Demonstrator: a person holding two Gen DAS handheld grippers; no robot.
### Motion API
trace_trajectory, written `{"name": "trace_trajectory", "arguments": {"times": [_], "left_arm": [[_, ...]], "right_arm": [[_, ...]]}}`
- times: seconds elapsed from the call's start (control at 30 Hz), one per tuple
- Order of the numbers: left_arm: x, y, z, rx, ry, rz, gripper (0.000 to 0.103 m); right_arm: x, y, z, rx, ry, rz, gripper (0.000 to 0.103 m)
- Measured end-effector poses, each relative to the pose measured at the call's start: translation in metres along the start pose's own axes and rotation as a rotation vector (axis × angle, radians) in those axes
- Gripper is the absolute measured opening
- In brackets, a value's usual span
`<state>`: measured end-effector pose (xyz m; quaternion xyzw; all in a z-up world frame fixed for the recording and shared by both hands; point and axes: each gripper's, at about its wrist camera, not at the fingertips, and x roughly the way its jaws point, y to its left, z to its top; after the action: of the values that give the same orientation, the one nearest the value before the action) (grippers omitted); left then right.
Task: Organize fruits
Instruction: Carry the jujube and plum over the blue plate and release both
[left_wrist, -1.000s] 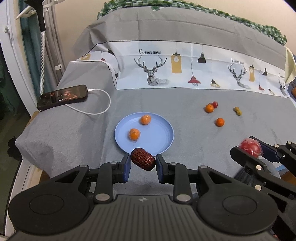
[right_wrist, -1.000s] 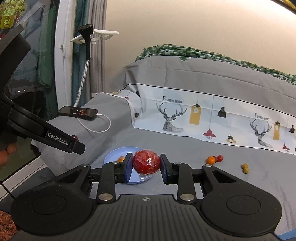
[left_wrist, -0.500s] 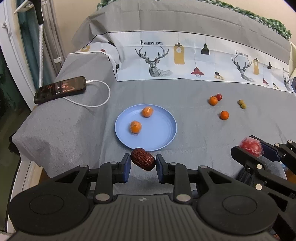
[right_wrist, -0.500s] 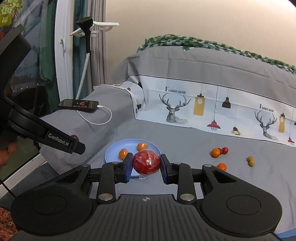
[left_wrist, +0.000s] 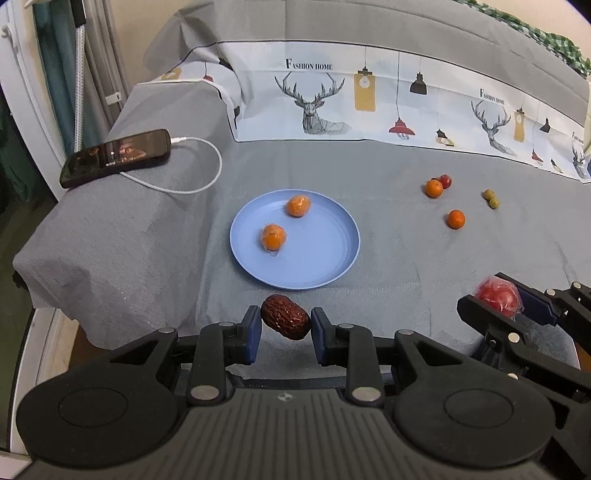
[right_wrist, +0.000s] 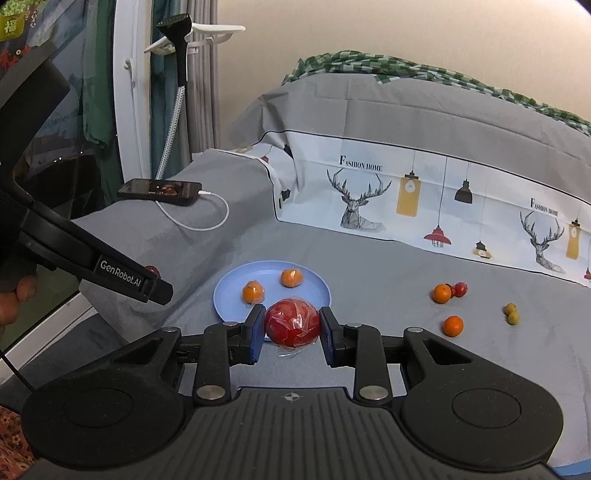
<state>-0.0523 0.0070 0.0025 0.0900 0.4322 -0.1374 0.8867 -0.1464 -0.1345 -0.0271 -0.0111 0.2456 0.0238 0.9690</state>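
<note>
Gripping a wrinkled dark red date (left_wrist: 285, 321), the left gripper (left_wrist: 285, 326) sits at bottom centre of the left wrist view, fingers narrow and pressed on both ends of the fruit, held above the grey cloth (left_wrist: 388, 258) just below the near rim of the blue plate (left_wrist: 325, 266). Two wrapped oranges on the plate: one (left_wrist: 273, 237) left of centre, one (left_wrist: 298, 205) near the far rim. Right gripper (right_wrist: 291, 328) at bottom centre of its own view, fingers clamped on a plastic-wrapped red fruit (right_wrist: 292, 322), round; exact kind can't tell. In that view it overlaps the plate's near right edge; whether it is over the plate or short of it, can't tell. Same gripper shows at lower right of the left wrist view, beside the left one.

Loose fruit on the cloth, right of the plate: an orange (left_wrist: 433, 188) touching a small red fruit (left_wrist: 445, 180), another orange (left_wrist: 455, 219) nearer the camera, two small green-brown fruits (left_wrist: 491, 198) touching each other further right. Black phone (left_wrist: 116, 156) with white cable (left_wrist: 195, 173) at upper left, on a raised fold. Deer-print sheet (left_wrist: 369, 103) across the top.
</note>
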Motion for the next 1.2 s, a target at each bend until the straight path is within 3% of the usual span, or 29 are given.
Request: {"name": "trace_trajectory", "arguments": {"times": [0.37, 0.7, 1.2], "left_arm": [[0.03, 0.012, 0.008, -0.022, 0.062, -0.025, 0.032], [0.076, 0.025, 0.042, -0.038, 0.092, -0.002, 0.032], [0.2, 0.023, 0.081, -0.018, 0.2, 0.005, 0.032]], "right_arm": [[0.027, 0.003, 0.001, -0.018, 0.07, 0.009, 0.032], [0.076, 0.001, 0.008, -0.038, 0.126, 0.011, 0.032], [0.198, 0.001, 0.01, -0.076, 0.23, 0.031, 0.032]]}}
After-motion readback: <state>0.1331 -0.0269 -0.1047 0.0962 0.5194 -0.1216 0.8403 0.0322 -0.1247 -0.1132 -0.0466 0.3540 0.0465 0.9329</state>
